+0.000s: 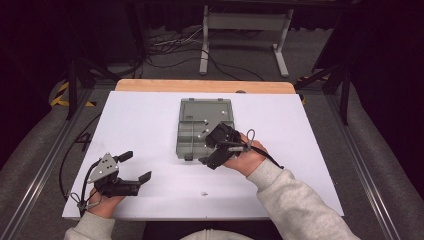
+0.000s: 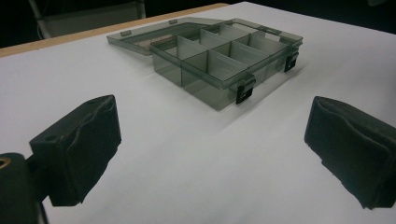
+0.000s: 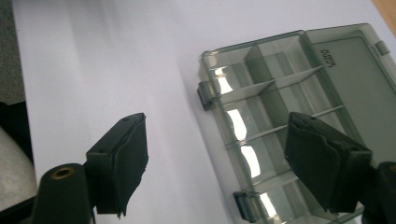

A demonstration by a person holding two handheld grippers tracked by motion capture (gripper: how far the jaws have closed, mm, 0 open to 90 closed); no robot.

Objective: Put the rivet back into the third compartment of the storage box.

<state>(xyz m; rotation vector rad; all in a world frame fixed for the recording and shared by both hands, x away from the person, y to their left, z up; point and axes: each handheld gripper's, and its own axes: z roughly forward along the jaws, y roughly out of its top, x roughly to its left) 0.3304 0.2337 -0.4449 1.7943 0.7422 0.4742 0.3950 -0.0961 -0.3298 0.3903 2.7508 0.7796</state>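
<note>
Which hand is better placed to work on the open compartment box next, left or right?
Right. The right gripper hangs over the near edge of the box, its fingers apart with nothing between them. The left gripper, also open, sits near the table's front corner, well away from it.

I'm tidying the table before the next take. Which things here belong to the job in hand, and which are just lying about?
Part of the job:
- compartment box, lid open flat
- right gripper, jaws open, at the box's near edge
- left gripper, jaws open, resting away from the box

Just lying about:
- small speck on the white table cover; too small to identify
- cables on the floor beyond
</note>
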